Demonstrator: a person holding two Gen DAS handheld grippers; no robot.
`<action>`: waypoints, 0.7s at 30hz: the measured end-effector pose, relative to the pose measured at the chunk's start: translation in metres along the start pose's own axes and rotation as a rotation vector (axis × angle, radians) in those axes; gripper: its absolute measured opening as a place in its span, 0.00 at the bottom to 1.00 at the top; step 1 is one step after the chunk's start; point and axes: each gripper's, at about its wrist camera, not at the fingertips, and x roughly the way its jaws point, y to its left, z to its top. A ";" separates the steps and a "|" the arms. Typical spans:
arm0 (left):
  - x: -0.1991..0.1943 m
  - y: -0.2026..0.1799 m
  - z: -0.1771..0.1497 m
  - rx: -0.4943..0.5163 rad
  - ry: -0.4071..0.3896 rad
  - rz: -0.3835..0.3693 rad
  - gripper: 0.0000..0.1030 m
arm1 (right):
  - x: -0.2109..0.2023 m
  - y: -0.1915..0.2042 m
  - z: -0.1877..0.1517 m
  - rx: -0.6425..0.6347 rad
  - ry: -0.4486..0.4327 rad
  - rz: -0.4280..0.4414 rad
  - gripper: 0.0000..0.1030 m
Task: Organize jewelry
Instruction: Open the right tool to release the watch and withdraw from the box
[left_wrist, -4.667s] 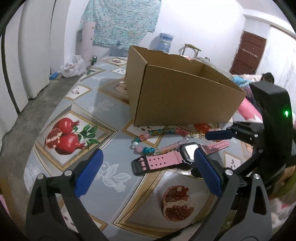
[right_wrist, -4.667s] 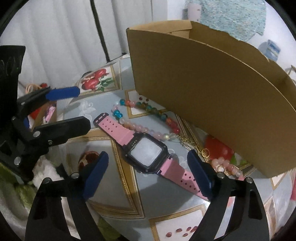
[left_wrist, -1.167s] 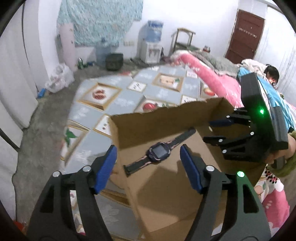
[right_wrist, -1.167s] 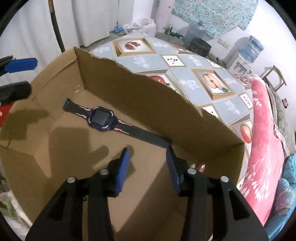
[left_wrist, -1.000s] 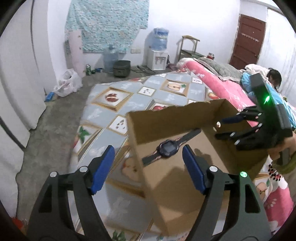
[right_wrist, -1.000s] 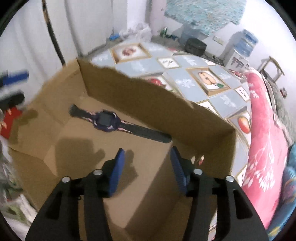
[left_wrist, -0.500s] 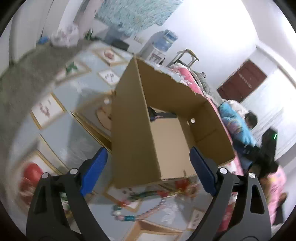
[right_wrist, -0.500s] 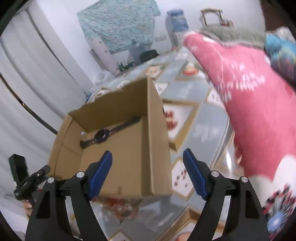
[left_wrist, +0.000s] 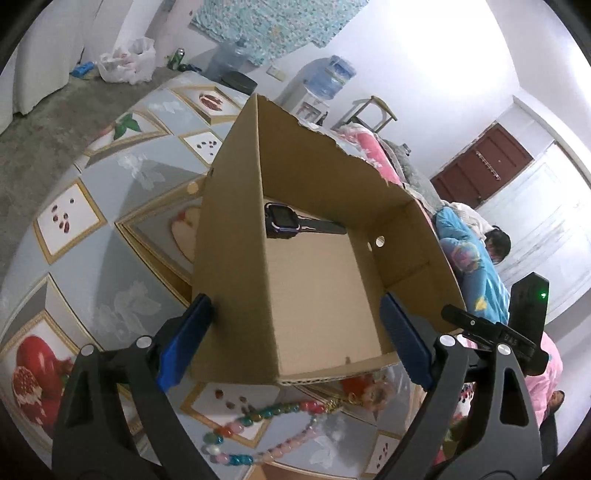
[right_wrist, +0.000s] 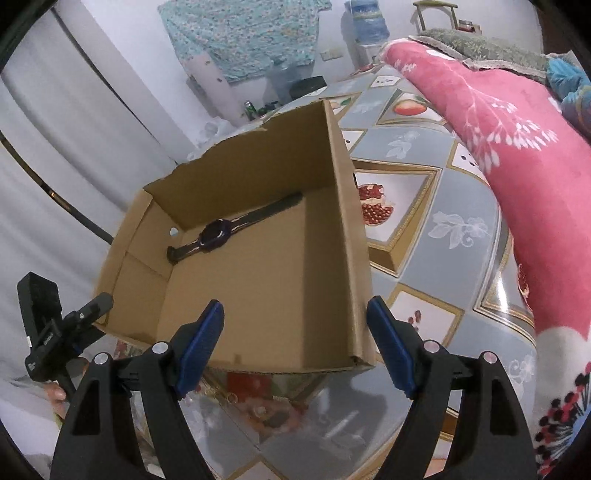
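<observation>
An open cardboard box (left_wrist: 236, 258) stands on the fruit-patterned tabletop (left_wrist: 110, 229). A purple-cased watch (left_wrist: 282, 221) with a dark strap lies flat against the box's far wall, and the right wrist view shows the watch (right_wrist: 216, 230) too. A necklace of coloured beads (left_wrist: 266, 428) lies on the table just in front of the box. My left gripper (left_wrist: 295, 343) hovers open over the box's near left corner, with nothing in its jaws. My right gripper (right_wrist: 295, 343) hovers open over the box (right_wrist: 266, 280) at its near right corner, also holding nothing.
A pink flowered blanket (right_wrist: 517, 166) bulges along the table's right side. A person (left_wrist: 496, 245) lies beyond it. A water dispenser (left_wrist: 332, 81), a dark pot (left_wrist: 240, 81) and a plastic bag (left_wrist: 129, 62) stand on the floor past the table's far end.
The watch, earlier on the table beside the beads, now lies in the box. Both grippers have opened wider, rolled, and drawn back from over the box's inside to its near corners.
</observation>
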 end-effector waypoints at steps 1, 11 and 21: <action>0.000 0.001 0.001 -0.003 -0.001 0.000 0.85 | 0.000 0.001 0.001 -0.002 -0.002 -0.006 0.76; -0.005 0.000 -0.001 0.024 -0.007 0.025 0.85 | 0.002 0.008 -0.001 -0.017 -0.007 -0.028 0.76; -0.053 -0.002 -0.024 0.100 -0.110 0.100 0.86 | -0.037 -0.004 -0.012 -0.022 -0.087 -0.066 0.79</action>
